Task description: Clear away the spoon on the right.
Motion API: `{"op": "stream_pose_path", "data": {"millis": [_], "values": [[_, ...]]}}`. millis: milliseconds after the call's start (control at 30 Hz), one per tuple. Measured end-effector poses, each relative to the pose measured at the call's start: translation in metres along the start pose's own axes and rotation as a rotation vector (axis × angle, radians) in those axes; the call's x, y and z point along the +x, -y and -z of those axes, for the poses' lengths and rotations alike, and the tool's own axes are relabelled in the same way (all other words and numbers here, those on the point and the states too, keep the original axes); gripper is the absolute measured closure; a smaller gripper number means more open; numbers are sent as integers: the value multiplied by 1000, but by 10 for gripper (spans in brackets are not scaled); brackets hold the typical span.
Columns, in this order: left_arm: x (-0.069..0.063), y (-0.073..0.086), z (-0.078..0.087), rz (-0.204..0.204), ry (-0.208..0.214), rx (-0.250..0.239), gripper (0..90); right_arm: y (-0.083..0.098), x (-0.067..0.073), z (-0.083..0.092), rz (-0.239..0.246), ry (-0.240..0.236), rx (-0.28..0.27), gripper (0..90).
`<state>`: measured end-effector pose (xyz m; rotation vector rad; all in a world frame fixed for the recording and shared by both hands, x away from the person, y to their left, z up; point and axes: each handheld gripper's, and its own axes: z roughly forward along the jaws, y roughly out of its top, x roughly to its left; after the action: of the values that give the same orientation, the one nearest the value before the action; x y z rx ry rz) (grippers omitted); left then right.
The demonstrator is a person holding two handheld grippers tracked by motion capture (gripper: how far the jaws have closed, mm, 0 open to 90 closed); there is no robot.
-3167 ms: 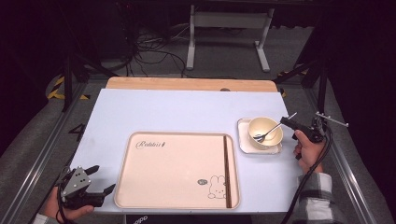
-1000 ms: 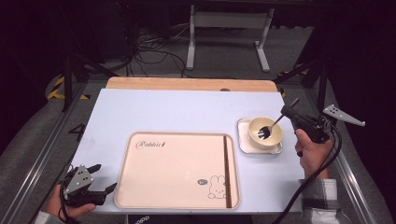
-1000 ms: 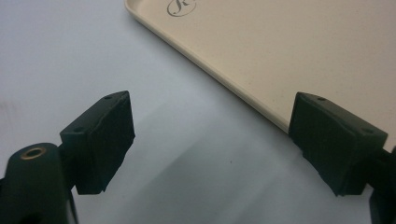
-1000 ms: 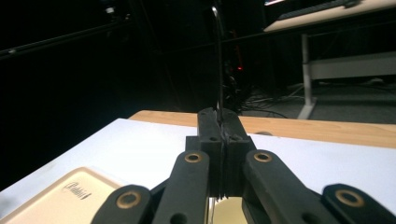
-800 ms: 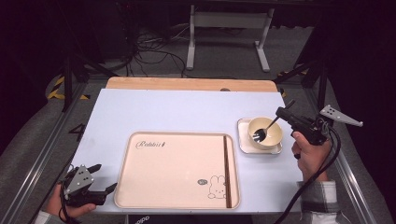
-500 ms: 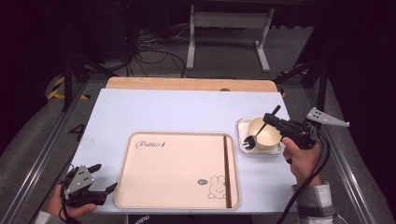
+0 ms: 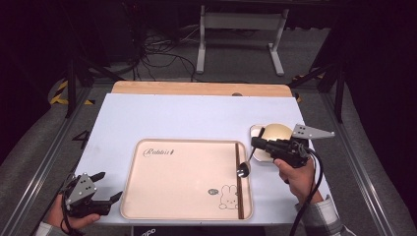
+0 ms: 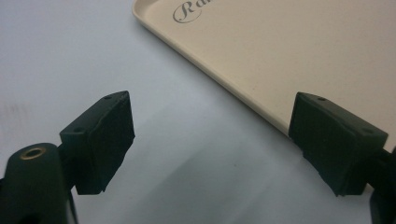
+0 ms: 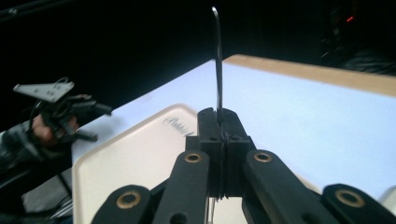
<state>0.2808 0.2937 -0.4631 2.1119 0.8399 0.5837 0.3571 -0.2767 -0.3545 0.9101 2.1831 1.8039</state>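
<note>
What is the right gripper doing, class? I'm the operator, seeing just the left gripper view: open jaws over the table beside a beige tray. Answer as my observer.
Observer: The right gripper is shut on a spoon, held by its handle.
Operator: Where is the spoon's head?
Observer: In the high view it hangs over the right edge of the tray; I cannot tell whether it touches.
Operator: Anything else on the table?
Observer: A bowl sits right of the tray, behind that gripper.

The left claw [image 7: 101, 186] rests low at the tabletop's near left corner, gripped by the left hand [image 7: 74, 216], jaws spread wide. The right claw [image 7: 256, 143], in the right hand [image 7: 297, 174] near the right edge, points left, jaws pressed together.
</note>
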Motion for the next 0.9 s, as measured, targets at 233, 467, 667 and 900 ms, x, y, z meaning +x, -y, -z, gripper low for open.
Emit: {"op": "stream_pose_path", "data": {"millis": [233,467,667,900], "values": [[1,-1,-1,-4,0,-4,150,22,15,-34,-18,-97,133,900],[-4,-2,-3,-29,3,9,149,38,21,-48,-54,-162,212,900],[-4,-3,-3,-23,-5,13,149,42,19,-55,-77,-161,225,892],[-5,-3,-4,-34,-7,19,149,48,10,-67,-81,-78,267,847]]}}
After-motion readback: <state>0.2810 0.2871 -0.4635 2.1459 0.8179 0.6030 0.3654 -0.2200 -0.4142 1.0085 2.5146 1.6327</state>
